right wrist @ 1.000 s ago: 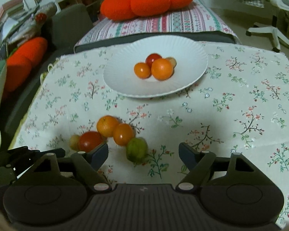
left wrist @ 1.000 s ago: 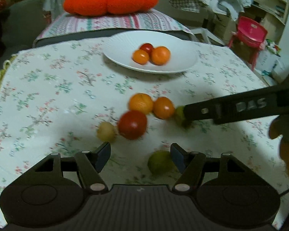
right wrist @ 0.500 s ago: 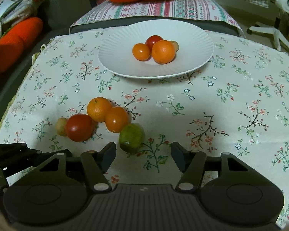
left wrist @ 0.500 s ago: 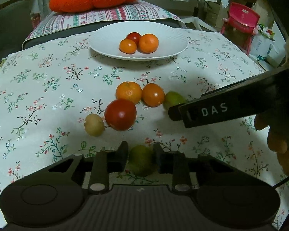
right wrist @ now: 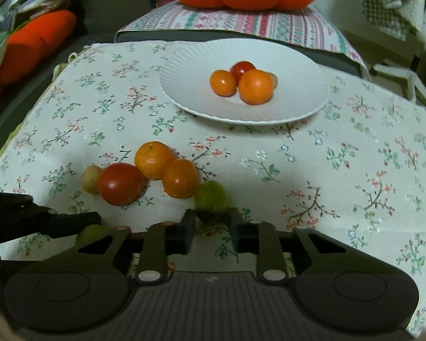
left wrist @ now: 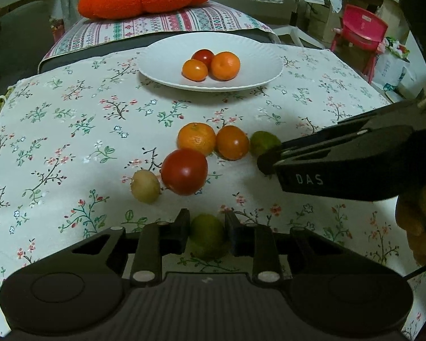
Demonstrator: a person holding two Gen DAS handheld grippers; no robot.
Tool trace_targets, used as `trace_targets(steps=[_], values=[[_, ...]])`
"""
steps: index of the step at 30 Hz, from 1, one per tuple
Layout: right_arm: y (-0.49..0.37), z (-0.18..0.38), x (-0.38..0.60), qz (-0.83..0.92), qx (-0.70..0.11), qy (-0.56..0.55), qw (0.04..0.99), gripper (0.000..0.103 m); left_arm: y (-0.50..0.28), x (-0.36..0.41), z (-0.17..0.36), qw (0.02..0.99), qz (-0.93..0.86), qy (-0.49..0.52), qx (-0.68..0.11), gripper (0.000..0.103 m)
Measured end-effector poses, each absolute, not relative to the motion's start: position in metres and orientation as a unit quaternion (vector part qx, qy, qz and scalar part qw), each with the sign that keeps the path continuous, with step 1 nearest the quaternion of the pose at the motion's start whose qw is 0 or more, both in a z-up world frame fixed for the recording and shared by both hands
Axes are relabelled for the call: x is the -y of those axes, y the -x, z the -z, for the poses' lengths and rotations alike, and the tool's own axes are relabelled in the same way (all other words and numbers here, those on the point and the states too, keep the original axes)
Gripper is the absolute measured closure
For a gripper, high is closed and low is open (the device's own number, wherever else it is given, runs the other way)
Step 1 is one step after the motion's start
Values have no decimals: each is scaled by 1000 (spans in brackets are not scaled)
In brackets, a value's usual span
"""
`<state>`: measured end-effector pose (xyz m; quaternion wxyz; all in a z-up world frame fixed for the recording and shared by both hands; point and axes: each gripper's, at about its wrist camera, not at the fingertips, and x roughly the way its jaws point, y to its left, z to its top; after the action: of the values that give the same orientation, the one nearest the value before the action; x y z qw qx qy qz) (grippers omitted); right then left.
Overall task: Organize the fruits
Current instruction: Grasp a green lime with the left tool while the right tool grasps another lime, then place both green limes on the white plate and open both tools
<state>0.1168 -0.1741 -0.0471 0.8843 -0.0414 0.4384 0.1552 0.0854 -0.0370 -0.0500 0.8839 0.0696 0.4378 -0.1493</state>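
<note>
while a flowered cloth [left wrist: 71, 147] covers the worktop, a white plate [right wrist: 298, 105] sits at its far side with two orange fruits, a red one and a small pale one in the middle. near the front lies a loose cluster: a red tomato [left wrist: 184, 171], an orange [left wrist: 196, 138] behind it, a second orange fruit [left wrist: 232, 142] touching that, and a small yellowish fruit [left wrist: 145, 182] beside the tomato. the left tool [left wrist: 207, 234] is clenched on a green fruit [left wrist: 207, 238] resting on the cloth. the right tool [right wrist: 212, 226] is closed on another green fruit [right wrist: 213, 197], just beside the second orange fruit, gripping its near edge.
</note>
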Motion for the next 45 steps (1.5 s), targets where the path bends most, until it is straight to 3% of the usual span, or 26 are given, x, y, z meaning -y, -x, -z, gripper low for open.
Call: trace_targets(steps=[10, 12, 13, 18, 19, 21, 22, 23, 24, 26, 35, 45], values=[[-115, 38, 177, -165, -420, 22, 892, 83, -86, 33, 43, 892, 143, -61, -426, 102], [-114, 35, 180, -164, -410, 15, 897, 89, -86, 31, 40, 895, 143, -54, -420, 102], [-114, 33, 181, -165, -406, 13, 899, 98, -86, 30, 39, 896, 142, -50, -418, 102], [-114, 32, 179, -185, -404, 20, 896, 97, -88, 28, 36, 900, 138, -43, -412, 102], [-114, 34, 176, -187, -406, 30, 894, 95, -89, 28, 37, 899, 137, -44, -415, 102], [-112, 37, 170, -170, -404, 53, 897, 72, -89, 29, 38, 897, 138, -43, -418, 102], [-112, 39, 167, -164, -405, 67, 897, 46, -89, 29, 38, 896, 139, -45, -419, 101], [-111, 40, 167, -161, -404, 72, 898, 44, -88, 29, 39, 896, 139, -47, -419, 101], [-111, 40, 167, -164, -406, 69, 897, 48, -88, 30, 39, 896, 139, -49, -419, 101], [-115, 44, 170, -185, -426, 46, 885, 79, -88, 29, 38, 897, 138, -47, -418, 101], [-114, 43, 173, -178, -418, 48, 890, 81, -90, 24, 34, 901, 134, -37, -411, 101], [-123, 16, 209, -183, -362, -61, 912, 81, -103, 12, 6, 922, 139, 7, -361, 101]])
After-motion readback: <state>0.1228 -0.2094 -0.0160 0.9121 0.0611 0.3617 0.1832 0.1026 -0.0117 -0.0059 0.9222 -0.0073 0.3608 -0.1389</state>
